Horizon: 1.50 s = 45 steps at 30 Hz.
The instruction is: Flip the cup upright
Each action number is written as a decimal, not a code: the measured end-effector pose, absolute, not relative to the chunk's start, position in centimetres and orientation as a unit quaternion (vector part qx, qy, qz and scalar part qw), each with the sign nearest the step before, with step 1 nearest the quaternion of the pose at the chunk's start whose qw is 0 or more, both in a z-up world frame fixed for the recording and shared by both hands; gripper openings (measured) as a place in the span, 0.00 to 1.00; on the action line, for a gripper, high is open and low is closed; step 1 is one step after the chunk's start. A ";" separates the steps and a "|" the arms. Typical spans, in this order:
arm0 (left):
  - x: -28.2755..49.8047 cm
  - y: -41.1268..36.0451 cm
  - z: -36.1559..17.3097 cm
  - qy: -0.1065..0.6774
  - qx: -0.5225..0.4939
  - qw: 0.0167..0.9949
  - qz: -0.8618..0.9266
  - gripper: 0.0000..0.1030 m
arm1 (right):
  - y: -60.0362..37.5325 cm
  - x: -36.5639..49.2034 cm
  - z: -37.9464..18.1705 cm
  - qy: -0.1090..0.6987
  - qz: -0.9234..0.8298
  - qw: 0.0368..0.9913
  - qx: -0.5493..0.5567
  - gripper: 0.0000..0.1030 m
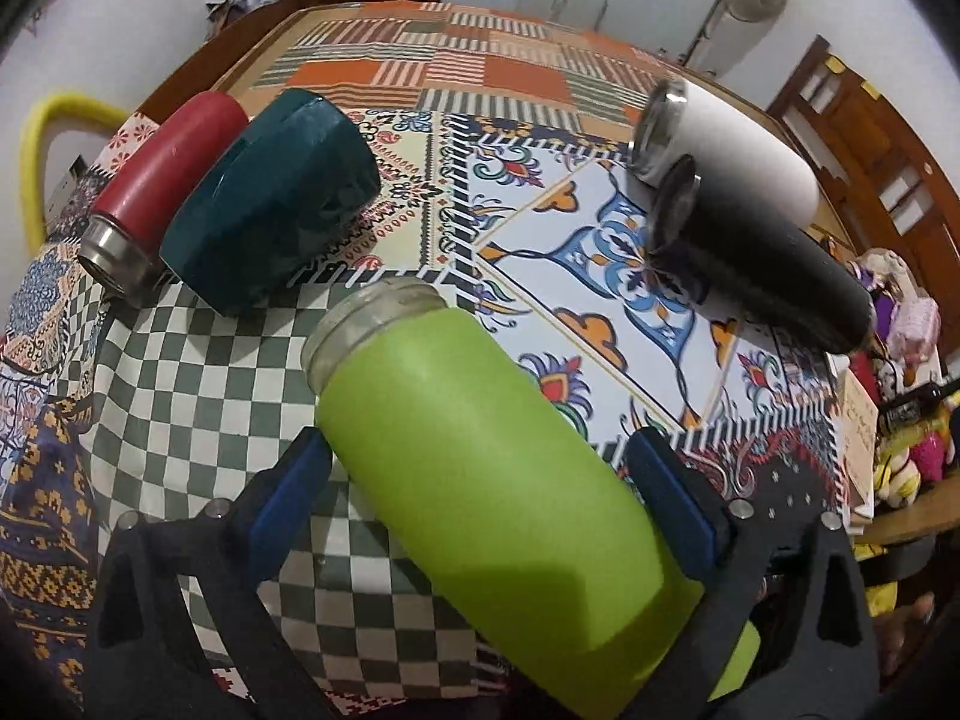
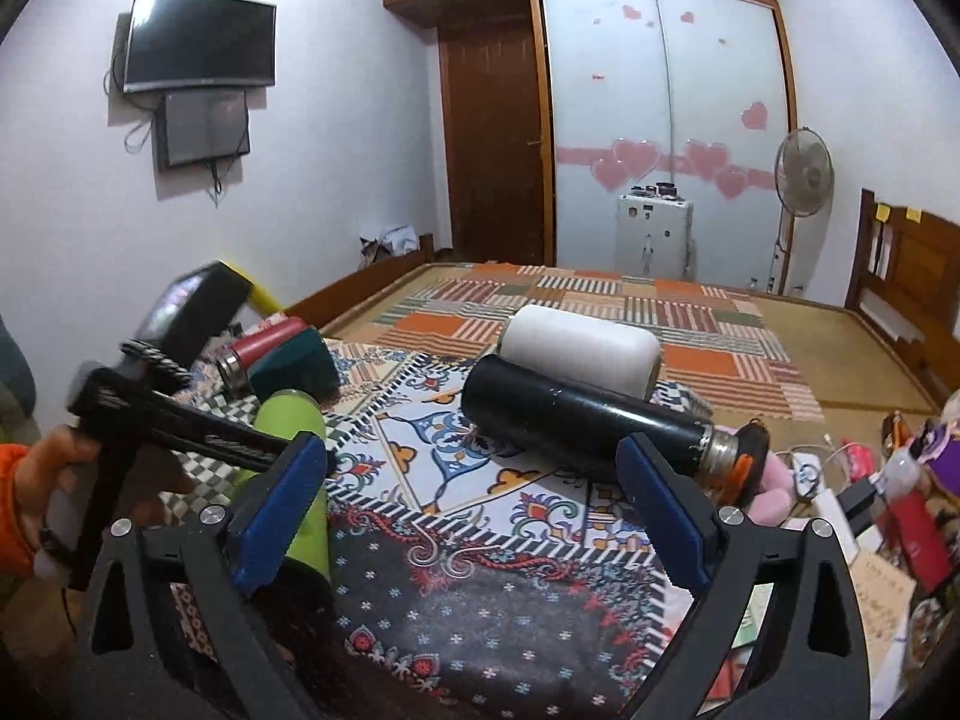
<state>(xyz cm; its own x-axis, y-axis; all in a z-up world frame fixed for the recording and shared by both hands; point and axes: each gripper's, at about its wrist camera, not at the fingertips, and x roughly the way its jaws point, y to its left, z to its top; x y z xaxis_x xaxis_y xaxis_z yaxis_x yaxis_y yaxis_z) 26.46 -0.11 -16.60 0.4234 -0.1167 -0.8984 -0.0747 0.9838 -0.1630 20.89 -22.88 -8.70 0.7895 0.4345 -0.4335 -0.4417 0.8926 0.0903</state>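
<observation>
A lime green cup [image 1: 492,468] lies on its side on the patterned cloth [image 1: 540,228], its clear glass mouth pointing away to the upper left. My left gripper [image 1: 480,474] is open and straddles the cup's body, one blue pad [image 1: 282,504] on each side, with gaps to the cup. In the right wrist view the green cup [image 2: 294,480] shows at the left, with the left gripper over it. My right gripper [image 2: 474,498] is open and empty above the cloth, in front of the black bottle [image 2: 576,414].
A red flask [image 1: 162,186] and a dark teal cup [image 1: 276,198] lie on their sides at the left. A white tumbler [image 1: 732,144] and a black bottle [image 1: 762,264] lie at the right. Toys and clutter [image 2: 888,480] sit past the cloth's right edge.
</observation>
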 end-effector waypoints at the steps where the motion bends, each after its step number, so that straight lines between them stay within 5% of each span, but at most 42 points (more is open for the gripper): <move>1: 26.7 0.0 -16.8 0.539 -0.093 0.837 -0.015 0.96 | -23.0 20.9 -8.9 0.227 0.233 0.946 -0.002 0.97; 12: 28.6 -1.0 -16.0 0.531 -0.092 0.840 -0.053 0.66 | -23.6 21.5 -10.1 0.238 0.238 0.941 0.017 0.98; 20: 28.3 -3.0 -14.0 0.502 -0.059 0.859 -0.088 0.62 | -23.9 21.4 -9.7 0.236 0.235 0.943 0.017 0.98; 35: 19.9 -3.7 -4.6 0.332 0.030 0.936 -0.108 0.60 | -22.9 20.7 -7.7 0.212 0.260 0.941 0.034 0.98; 45: 21.2 -3.5 -4.9 0.322 0.030 0.940 -0.106 0.60 | -21.7 20.7 -7.7 0.207 0.265 0.941 0.026 0.99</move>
<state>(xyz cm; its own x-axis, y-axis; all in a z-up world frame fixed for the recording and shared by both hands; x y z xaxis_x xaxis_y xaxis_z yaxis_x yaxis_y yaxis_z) 21.20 -3.51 -4.85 0.7697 -0.1806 -0.6123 0.2189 0.9757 -0.0126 20.72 -21.68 -7.74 0.7738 0.5102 -0.3754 -0.4889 0.8579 0.1582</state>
